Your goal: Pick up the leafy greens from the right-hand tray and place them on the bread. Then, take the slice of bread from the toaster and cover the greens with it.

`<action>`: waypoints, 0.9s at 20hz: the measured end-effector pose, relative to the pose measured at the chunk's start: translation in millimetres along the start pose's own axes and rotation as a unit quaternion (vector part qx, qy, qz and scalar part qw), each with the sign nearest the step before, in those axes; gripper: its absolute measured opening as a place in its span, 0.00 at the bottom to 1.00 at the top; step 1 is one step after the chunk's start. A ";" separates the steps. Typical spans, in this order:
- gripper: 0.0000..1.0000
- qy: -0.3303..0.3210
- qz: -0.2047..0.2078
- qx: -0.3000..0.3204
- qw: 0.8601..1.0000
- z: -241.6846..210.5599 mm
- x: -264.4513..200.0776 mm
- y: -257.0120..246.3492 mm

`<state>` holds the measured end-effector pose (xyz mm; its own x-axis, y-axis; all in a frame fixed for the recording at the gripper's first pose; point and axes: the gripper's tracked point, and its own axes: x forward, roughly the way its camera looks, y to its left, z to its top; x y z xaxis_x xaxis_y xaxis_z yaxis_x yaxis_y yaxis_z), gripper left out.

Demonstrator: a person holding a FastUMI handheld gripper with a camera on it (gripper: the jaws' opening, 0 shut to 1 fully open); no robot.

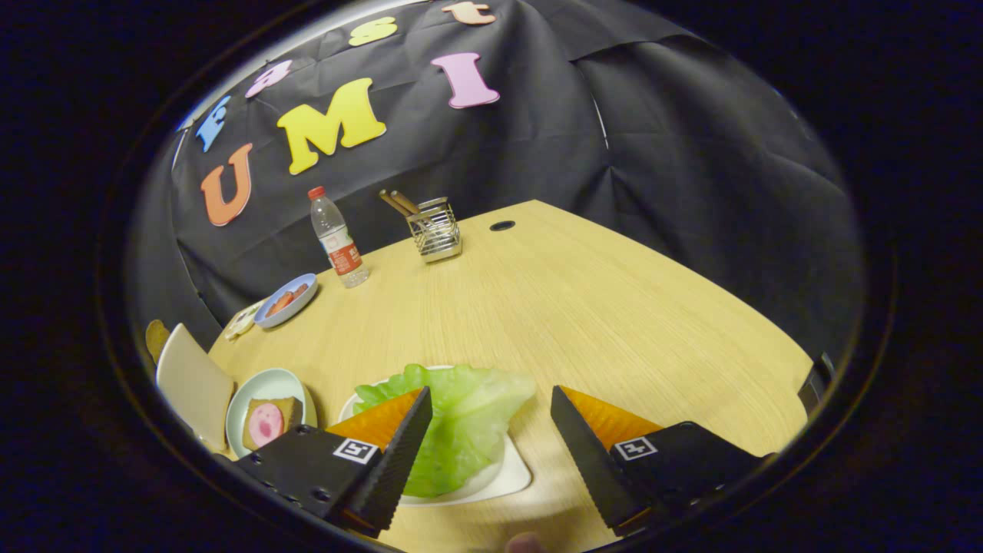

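Pale green leafy greens [461,418] lie in a white tray [511,476] on the wooden table. My gripper [488,403] hovers open above the tray: one finger overlaps the leaf's near-left part, the other stands over bare table to its right. Nothing is held. To the left of the tray, a light round plate [253,392] carries a slice of bread [269,421] with a pink round of meat on it. Further left stands a cream toaster [192,384], with a brown bread slice [156,336] poking up behind it.
At the back of the table stand a water bottle [338,240] and a wire holder [436,229] with wooden sticks. A blue dish [286,299] of reddish food sits near the left edge. Broad bare tabletop [599,307] stretches ahead and right.
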<state>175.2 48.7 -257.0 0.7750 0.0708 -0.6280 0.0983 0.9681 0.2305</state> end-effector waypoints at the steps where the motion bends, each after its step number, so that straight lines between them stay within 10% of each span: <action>1: 0.95 0.005 0.001 0.005 1.000 0.0 3.0 -0.3; 6: 0.85 0.015 0.013 0.040 0.999 2.6 12.5 3.4; 15: 0.01 -0.002 0.027 0.065 0.998 14.5 8.5 1.3; 18: 0.00 -0.012 0.051 0.054 0.997 20.7 -0.1 11.3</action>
<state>189.2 54.7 -239.0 0.7993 0.1606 -0.5791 0.0834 0.9247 0.3715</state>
